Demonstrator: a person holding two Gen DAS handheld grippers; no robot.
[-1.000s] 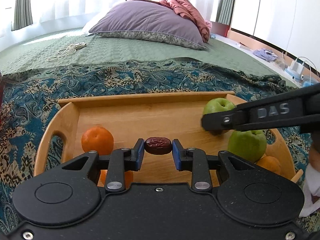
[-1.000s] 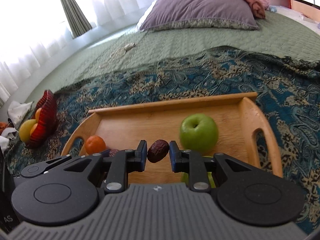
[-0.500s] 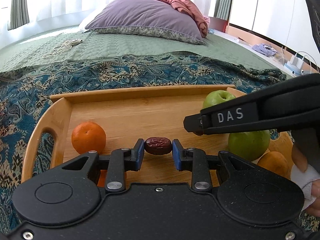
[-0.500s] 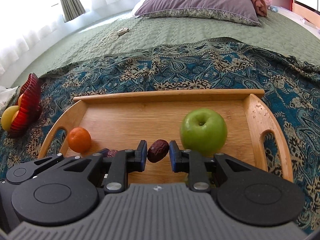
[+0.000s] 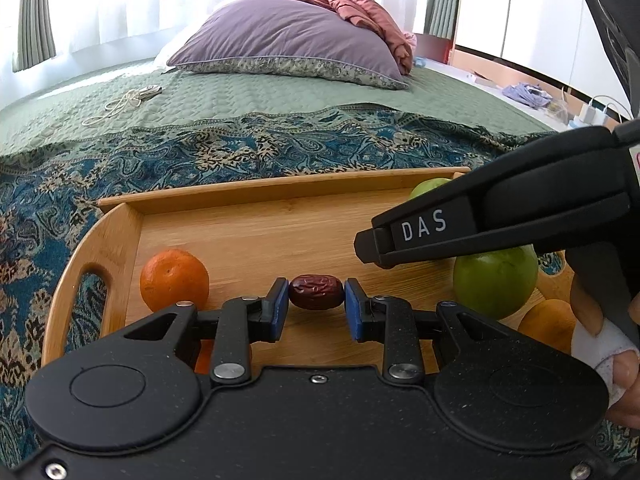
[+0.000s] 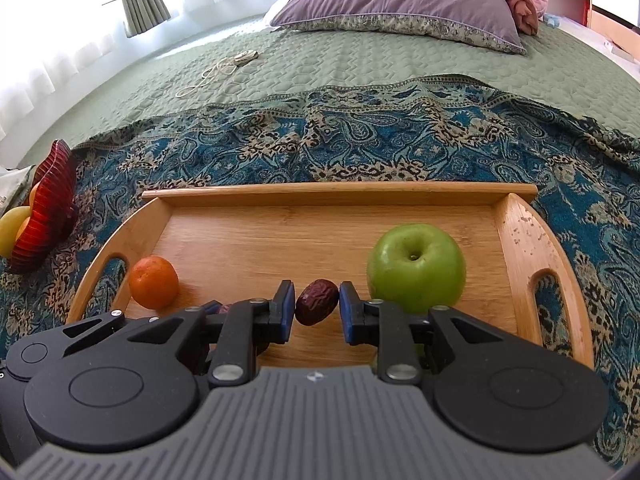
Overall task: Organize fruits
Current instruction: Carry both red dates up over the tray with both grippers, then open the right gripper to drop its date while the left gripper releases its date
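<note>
A date [image 5: 316,291] is being clamped in the left gripper [image 5: 316,306] and another date [image 6: 316,307] in the right gripper [image 6: 316,312] over the tray's [image 6: 340,192] near edge, where oranges and apples are already lying; both dates are judged still unplaced.

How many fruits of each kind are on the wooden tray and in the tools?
Round green apples: 2
Round oranges: 3, one half hidden
Wrinkled brown dates: 2, one in the left tool, one in the right tool
Total: 7
</note>
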